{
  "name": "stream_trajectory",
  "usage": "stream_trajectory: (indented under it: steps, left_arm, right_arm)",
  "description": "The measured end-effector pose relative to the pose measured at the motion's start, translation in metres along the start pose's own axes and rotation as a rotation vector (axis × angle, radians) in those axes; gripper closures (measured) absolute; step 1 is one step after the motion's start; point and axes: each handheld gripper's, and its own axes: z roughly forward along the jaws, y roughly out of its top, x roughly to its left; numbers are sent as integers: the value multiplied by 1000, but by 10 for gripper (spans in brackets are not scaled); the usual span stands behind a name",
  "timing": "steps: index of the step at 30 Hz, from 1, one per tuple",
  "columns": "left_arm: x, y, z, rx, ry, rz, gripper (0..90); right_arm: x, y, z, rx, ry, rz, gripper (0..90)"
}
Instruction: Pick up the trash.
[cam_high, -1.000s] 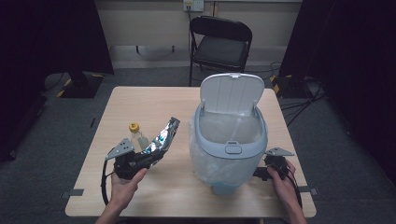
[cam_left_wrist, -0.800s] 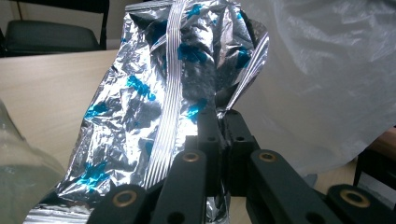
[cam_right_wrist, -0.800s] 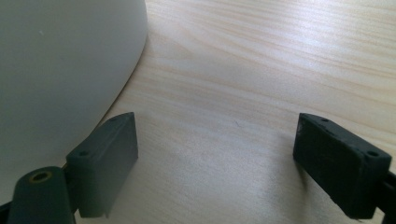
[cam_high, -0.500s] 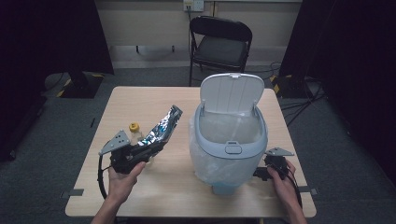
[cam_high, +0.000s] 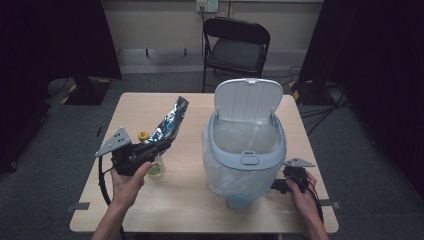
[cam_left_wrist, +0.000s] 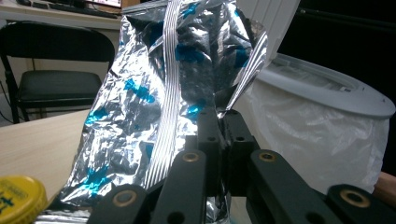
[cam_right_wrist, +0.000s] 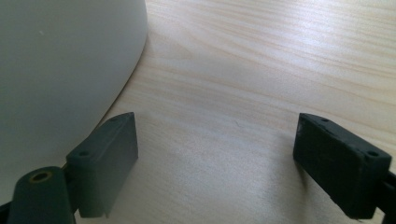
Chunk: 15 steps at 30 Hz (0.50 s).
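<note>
1. Above the left half of the pale wooden table, the left gripper is clamped on the lower edge of a crumpled silver foil snack bag with blue print, which slants up toward the open bin.
2. Seen along the left gripper's jaws, the silver foil snack bag looks thin, light and empty; I judge it soft and crinkly, and slippery on its shiny face.
3. A pinch at a creased edge or seam, as now, should hold better than one on the smooth middle.
4. Just to its right stands the grey-rimmed white plastic bin with raised lid and clear liner, the likely place to drop it.
5. Right gripper rests on the table beside the bin's base, jaws wide apart with nothing between them.
6. Beside the left hand stands a small clear jar with a yellow cap.
</note>
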Motion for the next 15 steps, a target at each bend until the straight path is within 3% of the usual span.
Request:
stream_trajectory:
  steps: [7,15]
  left_arm:
    - [-1,18,1,-25,-3,35,877]
    - [-4,34,4,-75,-16,32,877]
  right_arm:
    - [0,0,0,0,0,-1,131]
    - [0,0,0,0,0,0,132]
